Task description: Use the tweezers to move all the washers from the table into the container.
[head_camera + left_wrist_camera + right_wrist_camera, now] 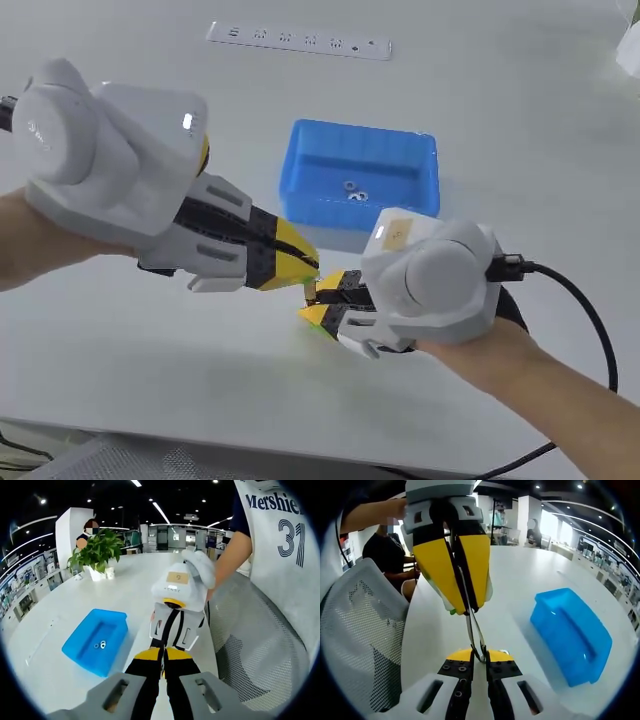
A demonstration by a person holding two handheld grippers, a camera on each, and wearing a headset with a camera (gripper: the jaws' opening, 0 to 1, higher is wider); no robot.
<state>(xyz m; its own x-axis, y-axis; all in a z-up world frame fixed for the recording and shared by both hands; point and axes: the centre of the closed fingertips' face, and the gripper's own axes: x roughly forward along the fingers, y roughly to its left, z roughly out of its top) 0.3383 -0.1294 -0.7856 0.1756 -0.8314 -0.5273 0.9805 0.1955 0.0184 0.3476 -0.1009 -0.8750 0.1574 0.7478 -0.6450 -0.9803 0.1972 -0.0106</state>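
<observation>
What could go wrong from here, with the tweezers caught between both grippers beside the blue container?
1. The thin metal tweezers are held by the left gripper, with their tips pinched at the right gripper. With so narrow a hold, they may twist or slip if either gripper pulls away.
2. The blue plastic container, with two small metal washers inside, sits just behind both grippers; a wide swing could nudge it.

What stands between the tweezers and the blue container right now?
Nothing visible. The tweezers, held by the left gripper, have only bare table between them and the container.
</observation>
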